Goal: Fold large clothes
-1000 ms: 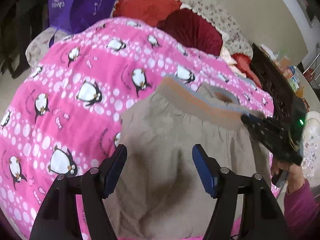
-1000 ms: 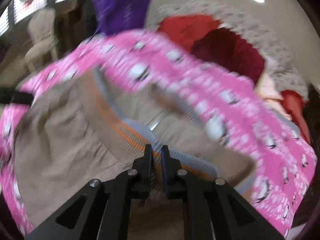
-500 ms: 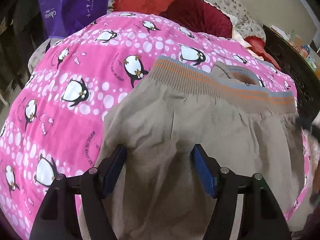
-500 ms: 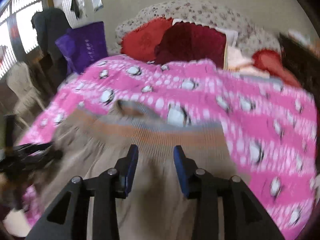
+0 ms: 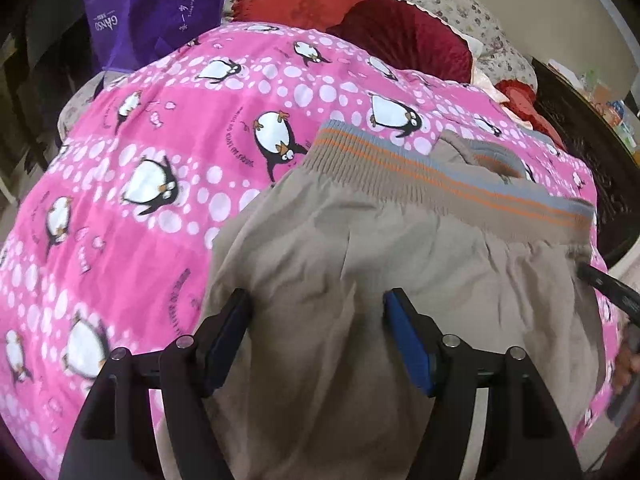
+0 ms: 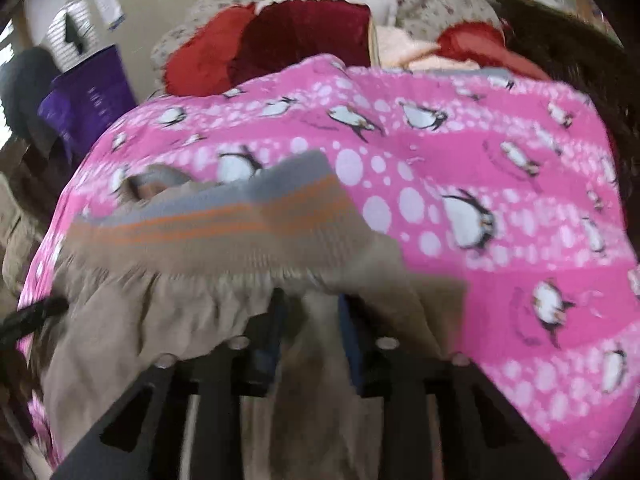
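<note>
A tan garment (image 5: pixel 360 280) with a ribbed hem band striped grey and orange (image 5: pixel 460 184) lies on a pink penguin-print blanket (image 5: pixel 160 168). My left gripper (image 5: pixel 318 336) is open, its blue-padded fingers spread just above the tan cloth near its left edge. In the right wrist view the same garment (image 6: pixel 160 320) and its band (image 6: pixel 240 220) show, blurred. My right gripper (image 6: pixel 310 320) is open over the cloth below the band, holding nothing. The right gripper's tip (image 5: pixel 608 284) shows at the right edge of the left wrist view.
Red cushions (image 5: pixel 360 12) and a floral headboard (image 5: pixel 460 4) lie at the far end of the bed. A purple bag (image 5: pixel 152 12) stands at the far left. Dark furniture (image 5: pixel 592 132) with small items runs along the right side.
My right gripper let go of the striped hem band, opened, and drew back over the tan cloth. My left gripper stayed open and moved closer over the garment.
</note>
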